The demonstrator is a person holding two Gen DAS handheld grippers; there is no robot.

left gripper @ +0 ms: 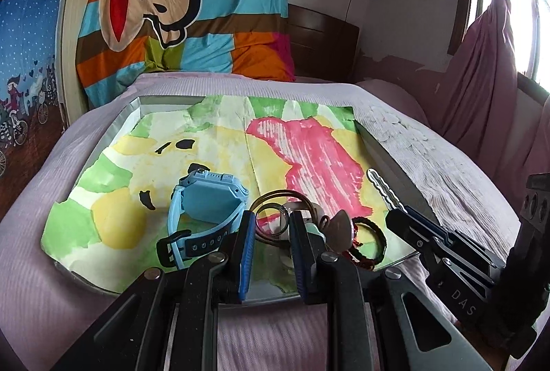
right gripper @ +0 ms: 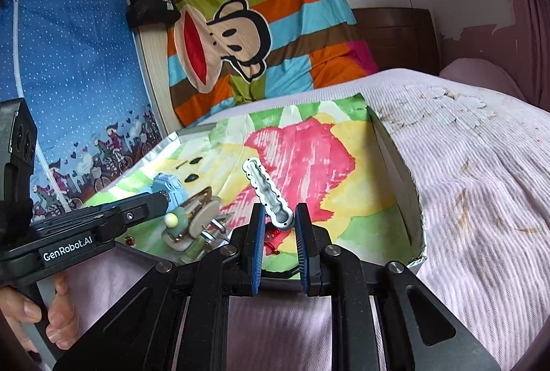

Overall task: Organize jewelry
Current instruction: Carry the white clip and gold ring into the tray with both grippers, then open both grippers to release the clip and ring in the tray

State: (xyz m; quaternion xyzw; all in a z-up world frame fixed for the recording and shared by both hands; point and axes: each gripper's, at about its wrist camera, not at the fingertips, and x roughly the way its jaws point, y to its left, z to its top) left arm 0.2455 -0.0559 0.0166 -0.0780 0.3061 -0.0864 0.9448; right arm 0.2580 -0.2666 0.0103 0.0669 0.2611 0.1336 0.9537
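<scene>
A silver tray (left gripper: 113, 127) lined with painted paper lies on the bed. My left gripper (left gripper: 273, 226) is at the tray's near edge with its jaws narrow, pinching a cluster of metal rings and bangles (left gripper: 275, 199). A light blue watch (left gripper: 202, 202) lies just left of it. A black and red cord bracelet (left gripper: 369, 233) lies to its right. My right gripper (right gripper: 280, 226) is shut on the near end of a white wavy hair clip (right gripper: 263, 183), which points away over the pink patch. In the right wrist view the ring cluster (right gripper: 196, 221) sits at the left gripper's tip (right gripper: 161, 199).
The tray's right wall (right gripper: 395, 158) stands up beside the pale pink bedspread (right gripper: 481, 182). A striped monkey-print quilt (left gripper: 178, 10) is piled at the head of the bed. A hand (right gripper: 51, 319) holds the left gripper's handle. Curtains (left gripper: 488, 62) hang at the right.
</scene>
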